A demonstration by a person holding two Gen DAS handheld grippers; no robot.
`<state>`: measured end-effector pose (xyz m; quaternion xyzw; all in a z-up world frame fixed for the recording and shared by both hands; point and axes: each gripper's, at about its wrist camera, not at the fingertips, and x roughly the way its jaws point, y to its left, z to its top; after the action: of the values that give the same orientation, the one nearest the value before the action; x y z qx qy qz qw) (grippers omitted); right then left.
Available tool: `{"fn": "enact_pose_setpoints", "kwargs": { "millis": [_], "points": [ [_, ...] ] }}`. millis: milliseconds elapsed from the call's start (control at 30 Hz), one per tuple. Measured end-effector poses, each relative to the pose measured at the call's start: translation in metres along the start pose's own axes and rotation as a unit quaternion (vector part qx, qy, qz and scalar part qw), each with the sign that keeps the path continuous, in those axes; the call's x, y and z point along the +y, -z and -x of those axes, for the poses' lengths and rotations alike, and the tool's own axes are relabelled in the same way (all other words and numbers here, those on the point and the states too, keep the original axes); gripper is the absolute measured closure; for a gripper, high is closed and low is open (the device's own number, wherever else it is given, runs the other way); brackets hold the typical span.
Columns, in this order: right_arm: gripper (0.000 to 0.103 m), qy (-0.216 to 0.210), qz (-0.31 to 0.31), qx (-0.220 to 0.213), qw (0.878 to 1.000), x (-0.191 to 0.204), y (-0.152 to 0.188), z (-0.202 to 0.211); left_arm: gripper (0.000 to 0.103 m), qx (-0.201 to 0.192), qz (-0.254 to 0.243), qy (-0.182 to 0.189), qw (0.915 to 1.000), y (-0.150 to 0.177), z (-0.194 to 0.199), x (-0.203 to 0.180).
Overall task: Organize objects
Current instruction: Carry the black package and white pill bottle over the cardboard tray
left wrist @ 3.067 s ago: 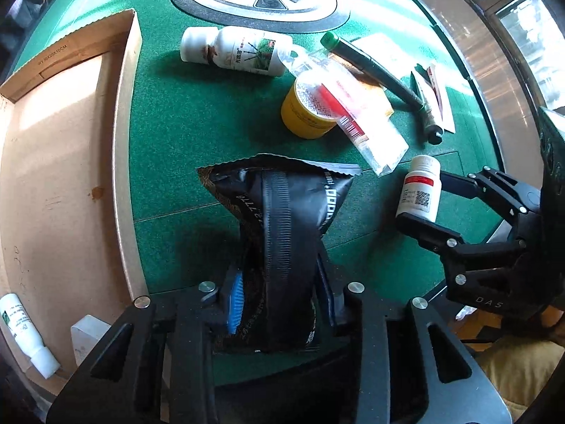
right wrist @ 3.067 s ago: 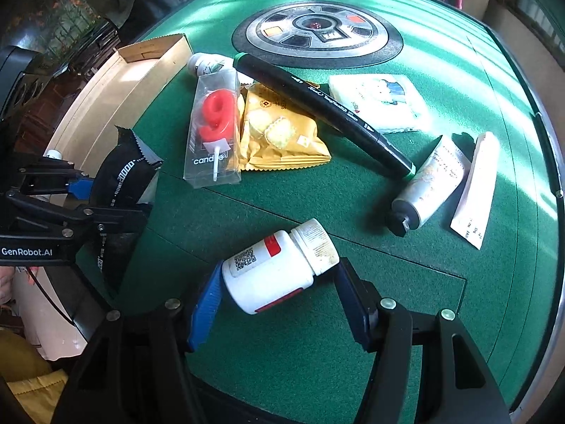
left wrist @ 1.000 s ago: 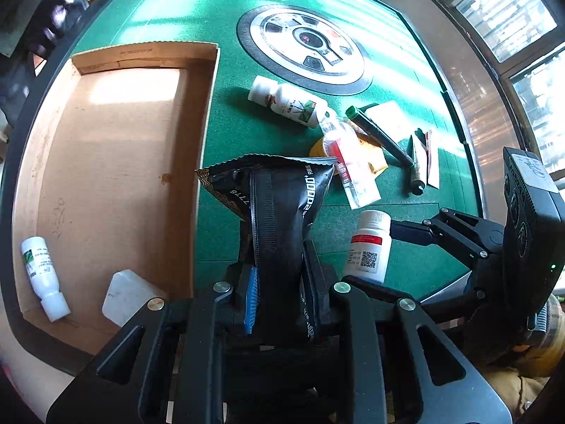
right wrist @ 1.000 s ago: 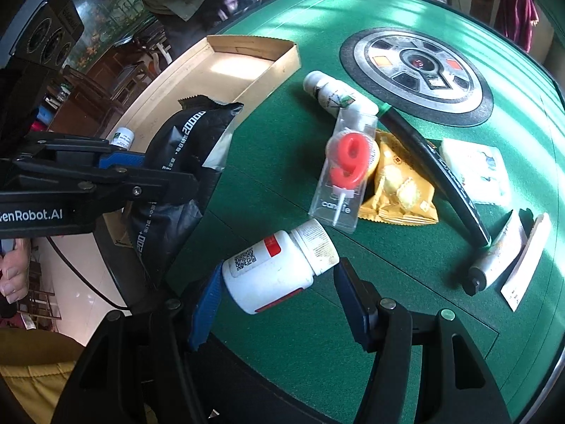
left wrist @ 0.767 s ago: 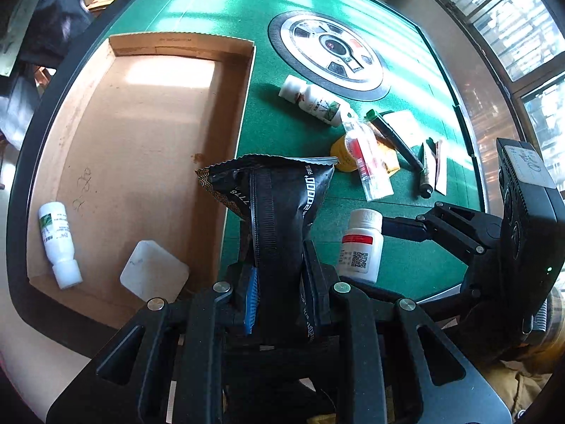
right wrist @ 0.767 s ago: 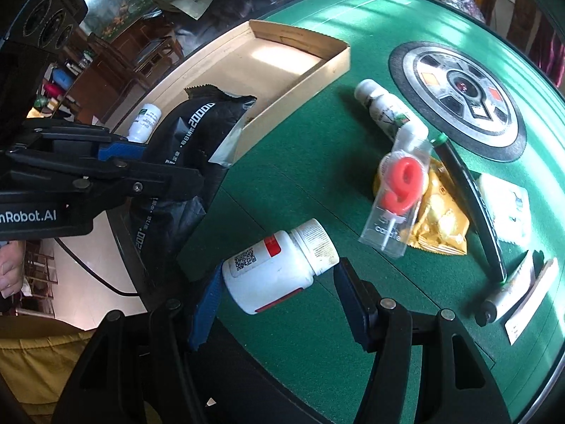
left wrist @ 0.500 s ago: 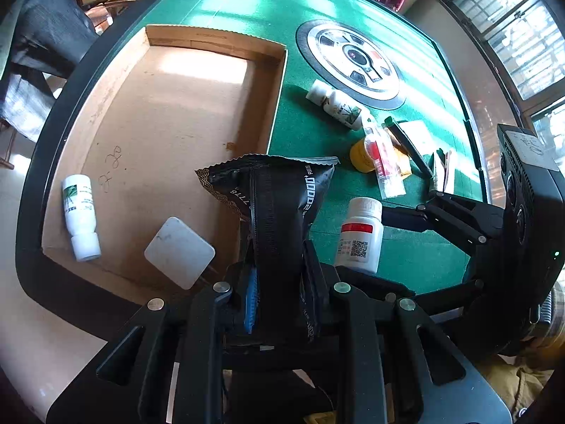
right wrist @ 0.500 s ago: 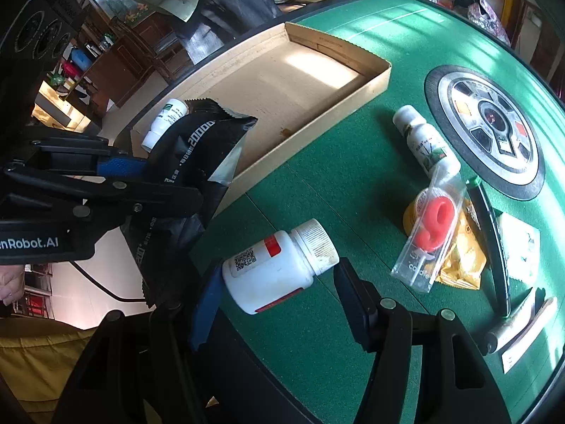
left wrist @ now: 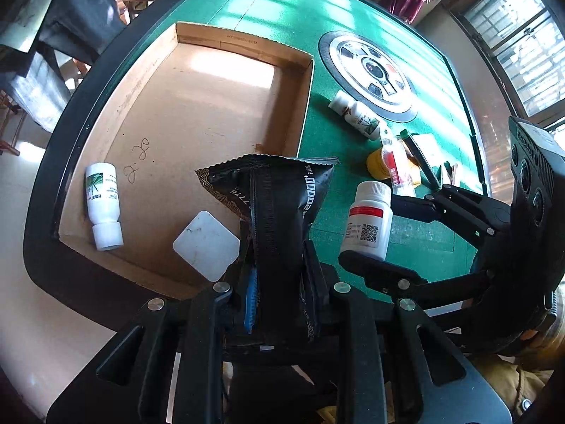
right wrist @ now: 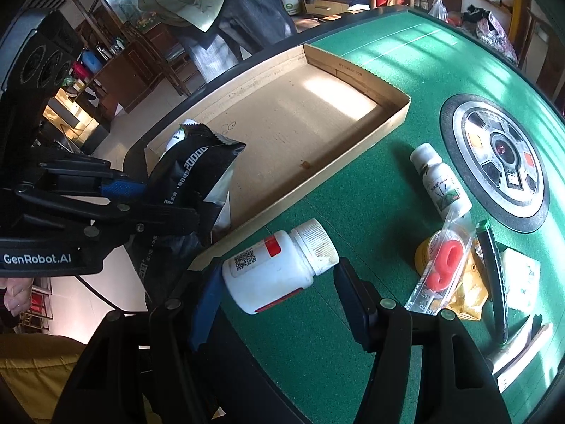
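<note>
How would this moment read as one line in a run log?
left hand-held gripper: shut on black pouch | right hand-held gripper: shut on white pill bottle | cardboard tray: ahead

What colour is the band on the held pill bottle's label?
Red, on the white pill bottle; clearest in the left wrist view.

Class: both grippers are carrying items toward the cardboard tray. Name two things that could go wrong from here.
The white pill bottle sits slanted, end to end, in the right gripper; it might pivot out. The black pouch in the left gripper hangs near that bottle; the two could collide over the cardboard tray.
</note>
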<state>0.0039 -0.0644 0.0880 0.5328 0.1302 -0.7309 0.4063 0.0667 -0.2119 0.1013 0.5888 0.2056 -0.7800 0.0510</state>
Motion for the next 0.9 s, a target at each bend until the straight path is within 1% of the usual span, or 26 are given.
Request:
{"fn": "enact_pose_setpoints", "kwargs": {
  "millis": [167, 400, 567, 667, 900],
  "points": [
    [0.040, -0.005, -0.006, -0.010, 1.000, 0.003, -0.006, -0.001, 0.081, 0.008, 0.007, -0.004, 0.9999, -0.004, -0.001, 0.015],
    [0.040, -0.002, -0.006, -0.011, 1.000, 0.004, -0.011, -0.004, 0.081, 0.015, 0.011, -0.011, 0.9998, -0.008, -0.002, 0.031],
    [0.040, 0.001, -0.005, -0.009, 1.000, 0.004, -0.014, -0.006, 0.081, 0.027, 0.012, -0.015, 0.9995, -0.010, -0.009, 0.040],
    [0.040, 0.002, -0.004, -0.006, 1.000, 0.004, -0.017, -0.009, 0.081, 0.033, 0.009, -0.023, 0.9991, -0.011, -0.010, 0.046],
    [0.040, 0.008, 0.007, -0.007, 1.000, 0.009, -0.028, -0.016, 0.081, 0.031, 0.017, -0.039, 0.9986, -0.019, -0.005, 0.068]
  ]
}}
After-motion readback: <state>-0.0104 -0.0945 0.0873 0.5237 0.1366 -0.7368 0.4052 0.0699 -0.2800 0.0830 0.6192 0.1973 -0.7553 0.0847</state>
